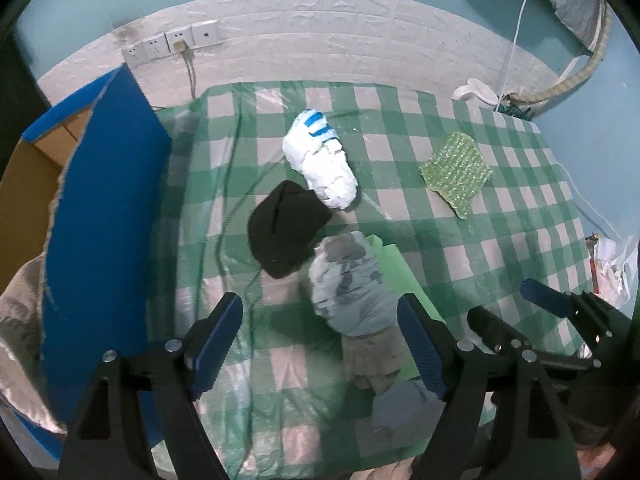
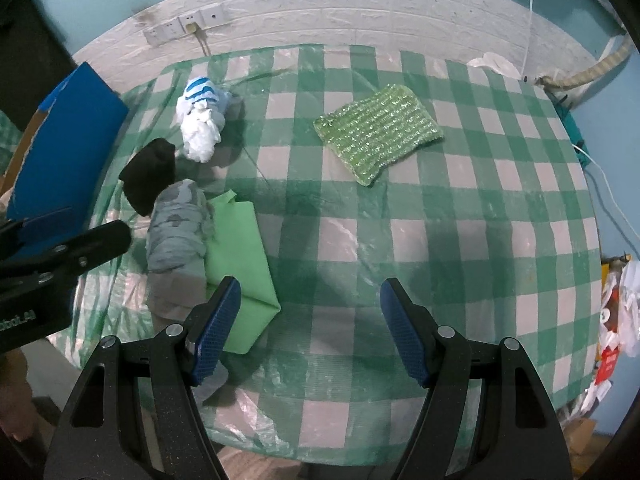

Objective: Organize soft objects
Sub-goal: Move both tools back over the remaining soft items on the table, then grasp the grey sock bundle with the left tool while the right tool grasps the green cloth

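Tablecloth (image 2: 400,240) – green and pale grey-white checks, under clear plastic. Beanie (image 1: 286,230) – plain black. Rolled sock (image 1: 320,160) white with blue stripes at one end. Bundled cloth (image 1: 348,284) grey-blue with darker grey blotches. Flat cloth (image 2: 240,256) solid light green. Knitted pad (image 2: 380,130) glittery lime green. Box (image 1: 104,200) blue outside, brown cardboard inside. Gripper pads (image 2: 216,332) dark blue, arms black.

left tool (image 1: 320,340) jaws apart, right tool (image 2: 310,330) jaws apart
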The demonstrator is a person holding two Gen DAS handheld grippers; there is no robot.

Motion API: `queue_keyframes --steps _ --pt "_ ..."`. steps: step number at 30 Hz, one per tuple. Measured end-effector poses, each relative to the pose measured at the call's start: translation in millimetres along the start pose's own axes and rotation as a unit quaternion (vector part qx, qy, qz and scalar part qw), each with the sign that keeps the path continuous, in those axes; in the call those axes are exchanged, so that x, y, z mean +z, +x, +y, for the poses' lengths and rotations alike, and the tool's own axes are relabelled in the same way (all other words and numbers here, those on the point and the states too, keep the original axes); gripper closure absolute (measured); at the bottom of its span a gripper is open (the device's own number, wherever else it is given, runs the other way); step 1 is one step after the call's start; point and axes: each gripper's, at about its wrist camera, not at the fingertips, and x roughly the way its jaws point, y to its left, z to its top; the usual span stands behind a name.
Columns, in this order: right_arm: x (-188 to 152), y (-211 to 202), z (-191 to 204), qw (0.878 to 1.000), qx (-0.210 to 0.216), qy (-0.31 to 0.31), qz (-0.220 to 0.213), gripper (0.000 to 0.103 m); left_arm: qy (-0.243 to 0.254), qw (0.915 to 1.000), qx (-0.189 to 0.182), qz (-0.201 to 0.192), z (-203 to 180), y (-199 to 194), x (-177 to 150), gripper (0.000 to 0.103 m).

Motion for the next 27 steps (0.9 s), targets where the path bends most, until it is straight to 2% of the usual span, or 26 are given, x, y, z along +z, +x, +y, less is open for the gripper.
queue_keyframes --steps 11,13,15,19,22,27 --pt "-5 12 -6 1.0 0.0 -0.004 0.017 0.03 0.009 0.9994 0.012 0.03 -23 33 7 0.023" --pt "-6 14 -7 1.0 0.001 -0.003 0.02 0.03 0.014 0.9992 0.013 0.034 -25 39 6 0.032" --pt "-5 17 -6 1.0 0.002 -0.003 0.023 0.03 0.018 0.9991 0.011 0.038 -25 43 3 0.054" --pt "-3 22 0 1.0 0.009 -0.007 0.025 0.03 0.021 0.9983 -0.017 0.051 -22 47 -3 0.061" --pt "-1 27 6 0.999 0.018 -0.012 0.027 0.03 0.027 0.9987 -0.009 0.041 -20 41 -6 0.064" --pt "4 35 19 0.999 0.037 -0.024 0.029 0.03 0.019 0.9988 -0.017 0.042 -8 33 -9 0.065"
